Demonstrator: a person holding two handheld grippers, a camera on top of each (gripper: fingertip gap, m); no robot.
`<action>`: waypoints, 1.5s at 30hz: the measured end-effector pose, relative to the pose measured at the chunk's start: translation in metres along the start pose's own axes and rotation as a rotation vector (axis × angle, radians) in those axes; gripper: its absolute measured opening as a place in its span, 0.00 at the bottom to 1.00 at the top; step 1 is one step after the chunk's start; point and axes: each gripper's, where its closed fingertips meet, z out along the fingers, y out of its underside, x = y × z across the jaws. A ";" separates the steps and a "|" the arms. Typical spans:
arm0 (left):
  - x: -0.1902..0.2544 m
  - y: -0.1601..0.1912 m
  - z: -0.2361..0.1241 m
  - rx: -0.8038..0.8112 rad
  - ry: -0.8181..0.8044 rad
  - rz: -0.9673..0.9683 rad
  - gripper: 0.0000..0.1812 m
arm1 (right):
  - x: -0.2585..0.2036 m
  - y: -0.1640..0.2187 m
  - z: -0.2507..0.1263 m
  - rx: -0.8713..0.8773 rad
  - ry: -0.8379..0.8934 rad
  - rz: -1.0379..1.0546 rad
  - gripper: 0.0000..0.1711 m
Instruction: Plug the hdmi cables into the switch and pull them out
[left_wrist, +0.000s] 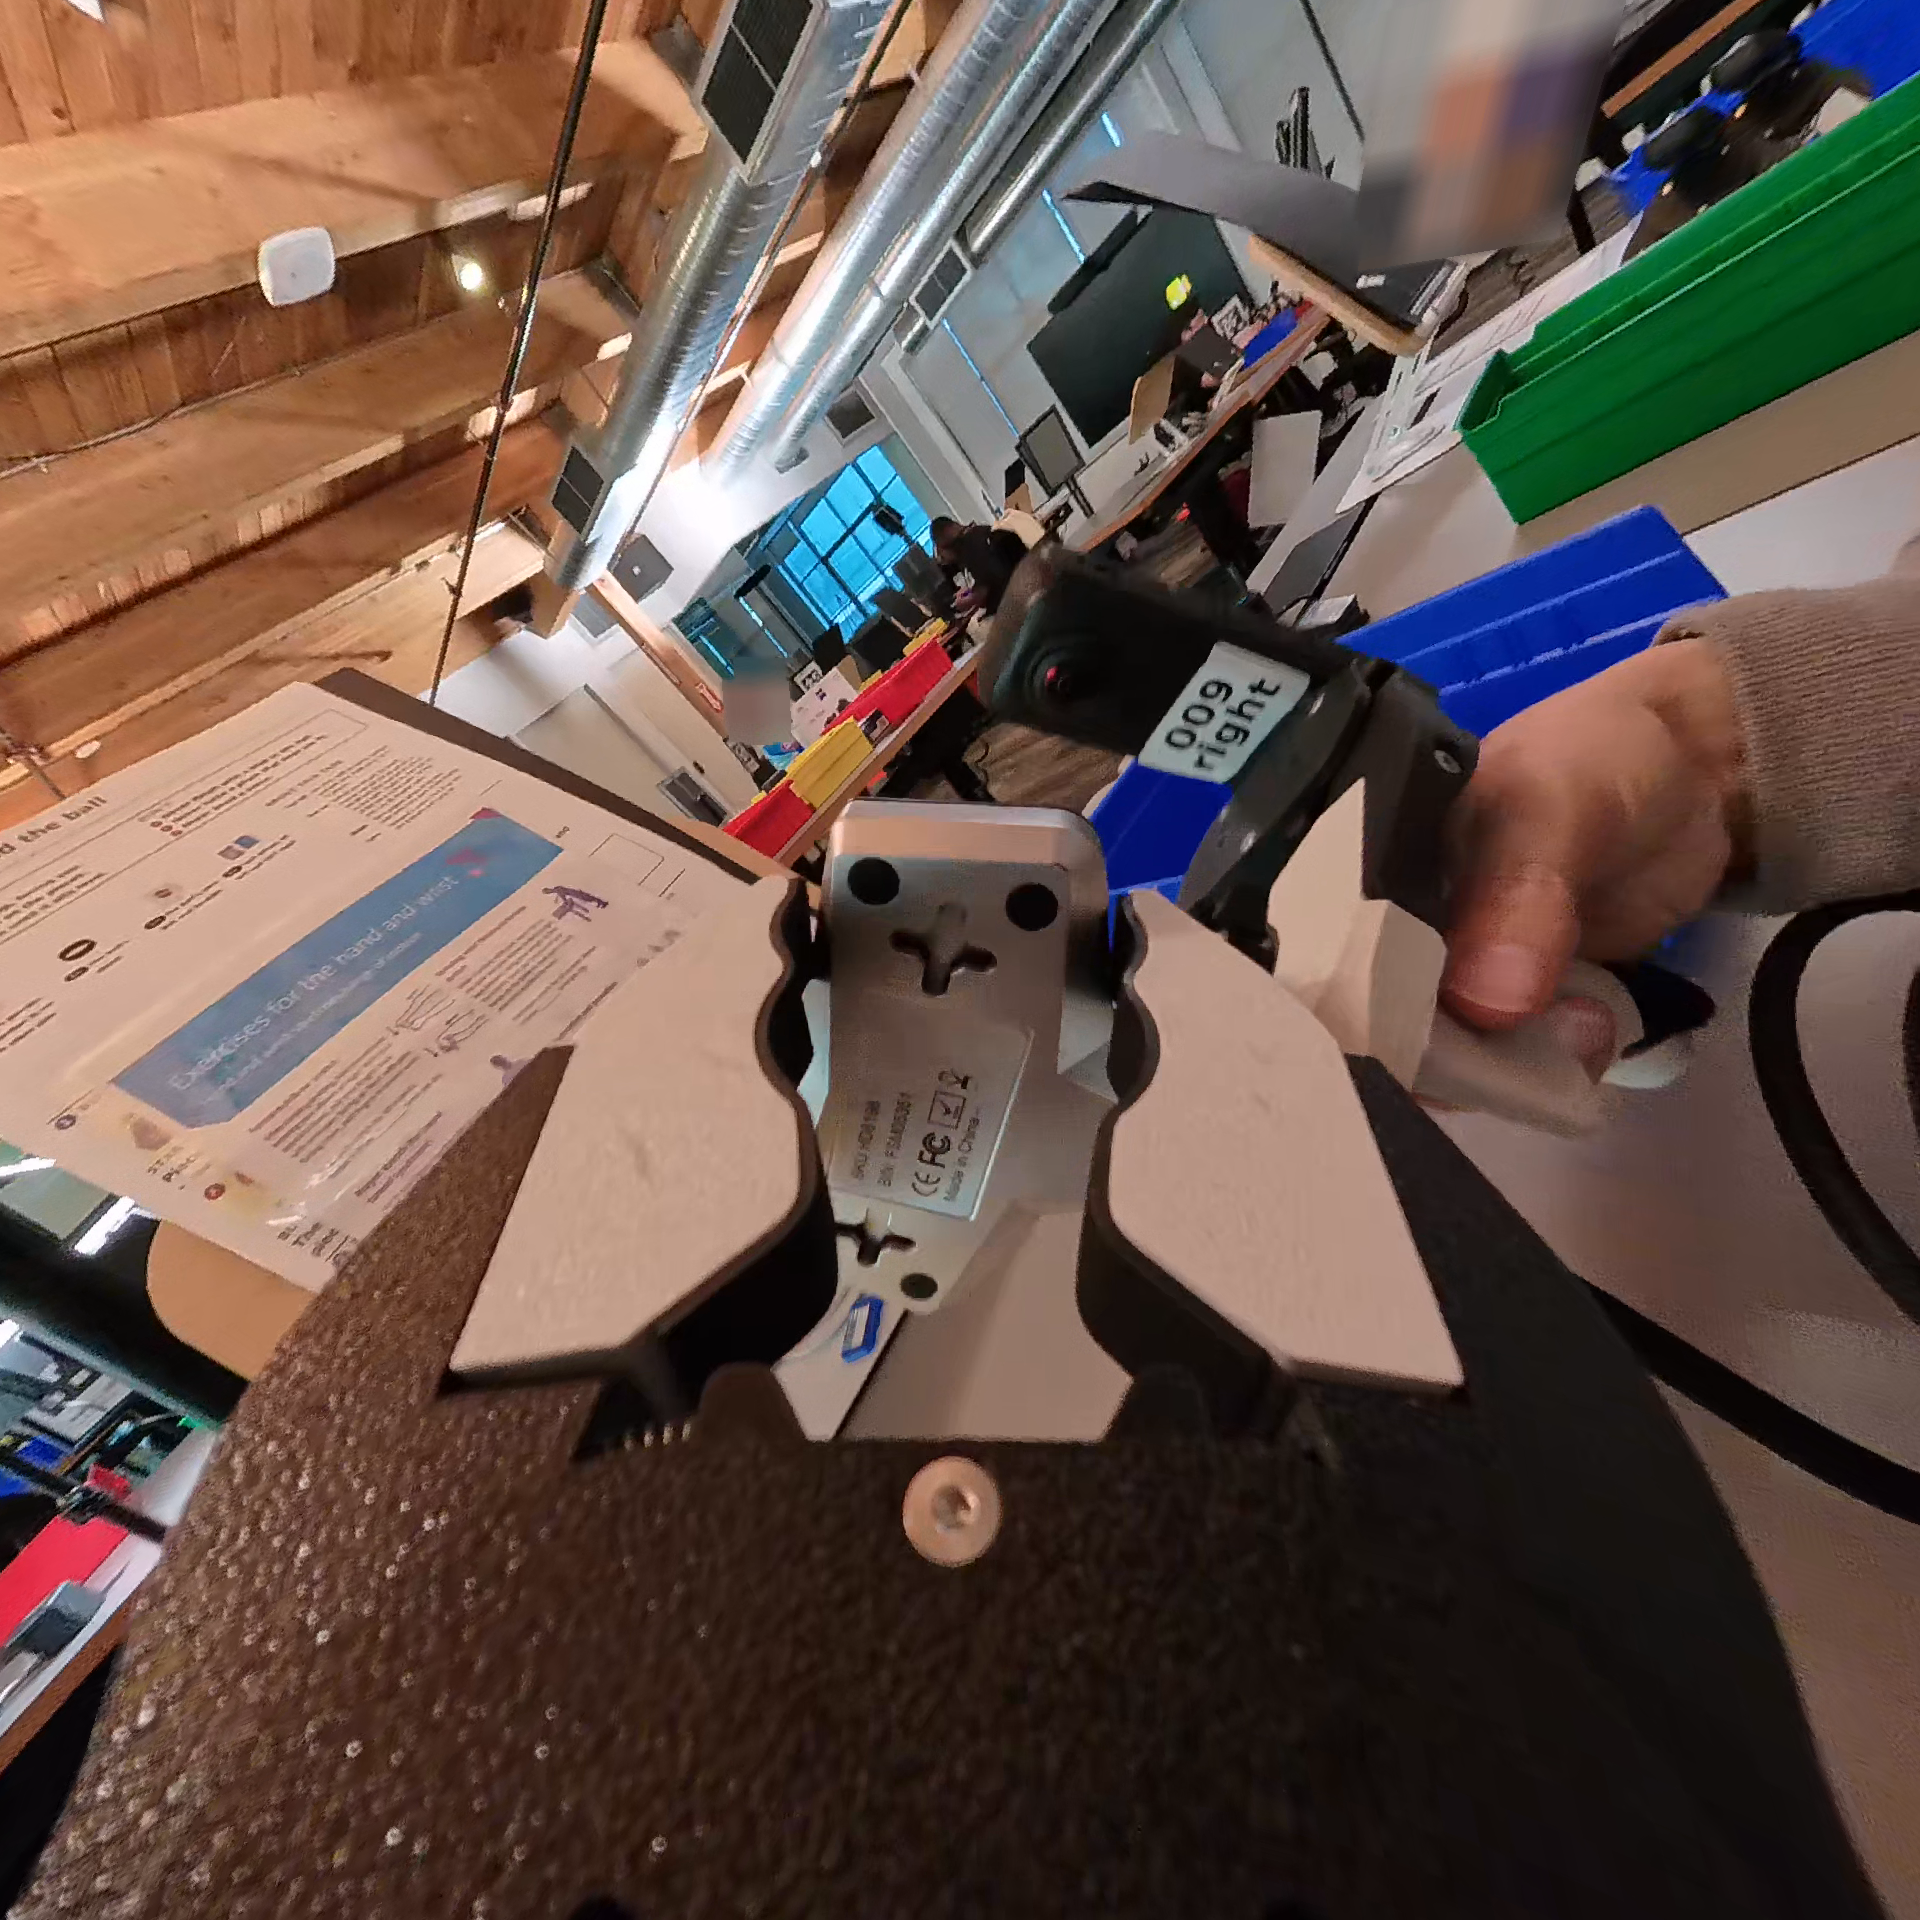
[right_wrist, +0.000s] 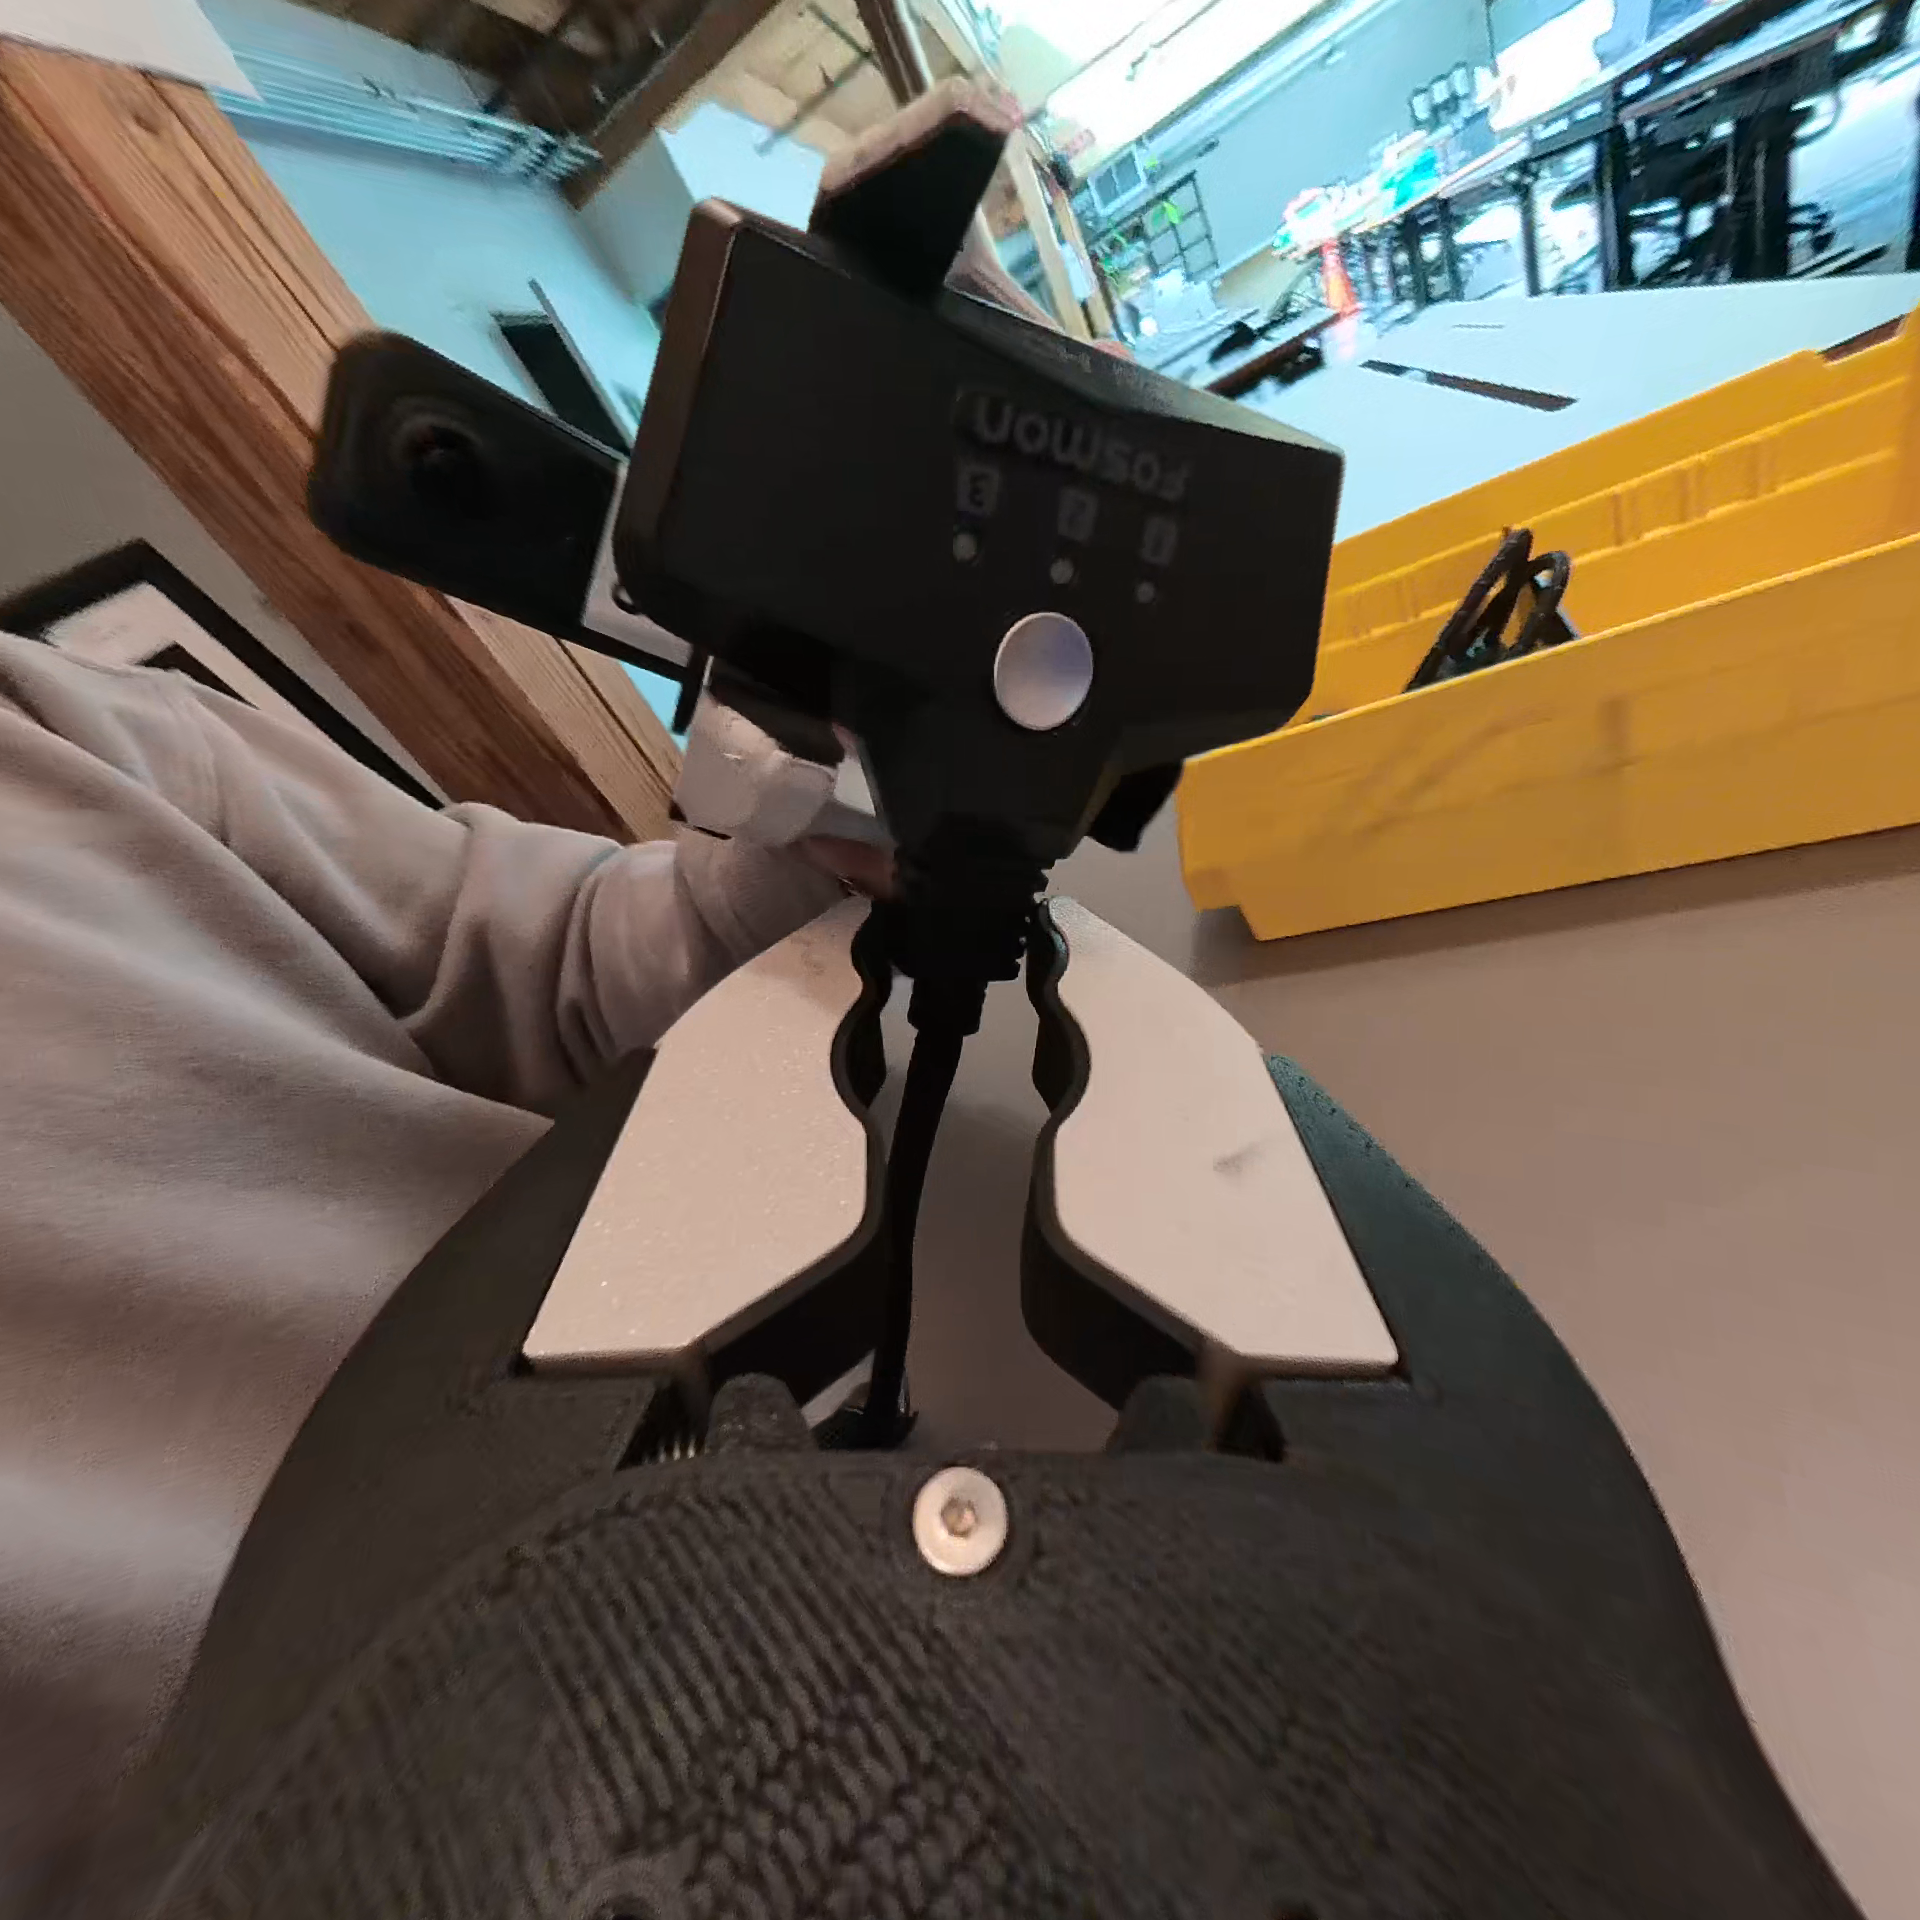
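Note:
My left gripper (left_wrist: 961, 914) is shut on the HDMI switch (left_wrist: 935, 1039) and holds it in the air by its two side edges, silver underside with a label toward this camera. In the right wrist view the switch (right_wrist: 935, 468) shows its black top with three small lights and a round silver button. A black HDMI cable (right_wrist: 914, 1143) comes out of the switch's near end. My right gripper (right_wrist: 956, 930) is shut on this cable at its ribbed collar, right against the switch. One of the left gripper's fingers (right_wrist: 904, 197) shows behind the switch.
A yellow bin (right_wrist: 1558, 748) holding a coiled black cable (right_wrist: 1496, 613) stands on the grey table (right_wrist: 1558, 1195) to the right. Blue (left_wrist: 1538, 613) and green (left_wrist: 1714, 343) bins sit farther back. A printed sheet (left_wrist: 312, 935) stands at the left. A black cable loop (left_wrist: 1777, 1091) lies on the table.

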 end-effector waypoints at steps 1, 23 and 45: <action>-0.001 0.002 -0.001 -0.013 -0.002 0.000 0.30 | 0.004 0.001 0.000 -0.016 0.034 -0.025 0.14; 0.020 0.023 -0.057 -0.477 0.172 -1.115 0.29 | 0.046 -0.027 -0.017 -0.454 0.991 -1.137 0.14; 0.025 0.067 -0.051 0.209 0.191 -2.135 0.11 | 0.023 -0.009 -0.012 0.016 0.431 -0.868 0.17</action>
